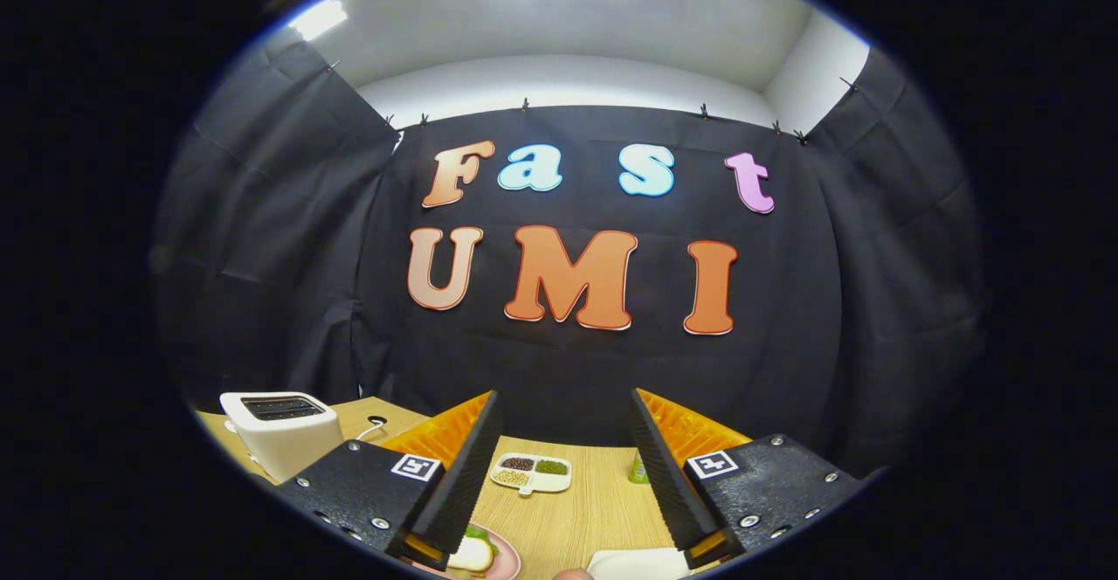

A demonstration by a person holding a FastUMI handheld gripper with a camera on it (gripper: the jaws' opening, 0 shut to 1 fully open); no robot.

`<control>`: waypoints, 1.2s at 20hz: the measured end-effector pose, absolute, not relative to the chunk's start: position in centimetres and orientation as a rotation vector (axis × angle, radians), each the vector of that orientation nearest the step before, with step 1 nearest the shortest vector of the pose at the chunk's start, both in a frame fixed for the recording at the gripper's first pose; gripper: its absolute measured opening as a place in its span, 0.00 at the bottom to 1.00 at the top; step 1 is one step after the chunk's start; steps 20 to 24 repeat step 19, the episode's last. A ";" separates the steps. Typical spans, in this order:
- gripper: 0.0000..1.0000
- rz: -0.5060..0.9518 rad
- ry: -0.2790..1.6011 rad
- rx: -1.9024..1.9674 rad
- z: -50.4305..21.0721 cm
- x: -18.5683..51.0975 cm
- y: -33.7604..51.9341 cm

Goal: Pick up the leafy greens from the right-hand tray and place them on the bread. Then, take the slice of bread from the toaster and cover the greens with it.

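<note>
Light wood-grain table (576, 510) carries: white toaster (281, 430) at far left; divided white dish (531, 472) of beans mid-table, beyond the fingers; pink plate (505, 558) with bread and greens nearest — white tray (638, 564) to its right.

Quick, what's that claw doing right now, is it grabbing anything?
Claw: open, fingers spread wide, holding nothing; the wooden table and a small divided dish show between them.

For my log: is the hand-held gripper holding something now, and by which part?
Nothing is held: the hand-held gripper is open, with only wooden table between its fingers.
</note>
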State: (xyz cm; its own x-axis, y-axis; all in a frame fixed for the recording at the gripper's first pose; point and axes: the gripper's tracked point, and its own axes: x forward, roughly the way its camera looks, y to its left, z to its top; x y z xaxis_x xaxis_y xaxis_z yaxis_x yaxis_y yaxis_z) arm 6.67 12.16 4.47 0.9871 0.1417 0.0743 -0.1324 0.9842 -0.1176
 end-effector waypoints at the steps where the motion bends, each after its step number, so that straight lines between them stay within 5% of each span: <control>1: 0.88 0.139 -0.090 -0.121 4.7 6.4 12.3; 24: 0.90 0.156 -0.150 -0.147 7.4 4.2 14.2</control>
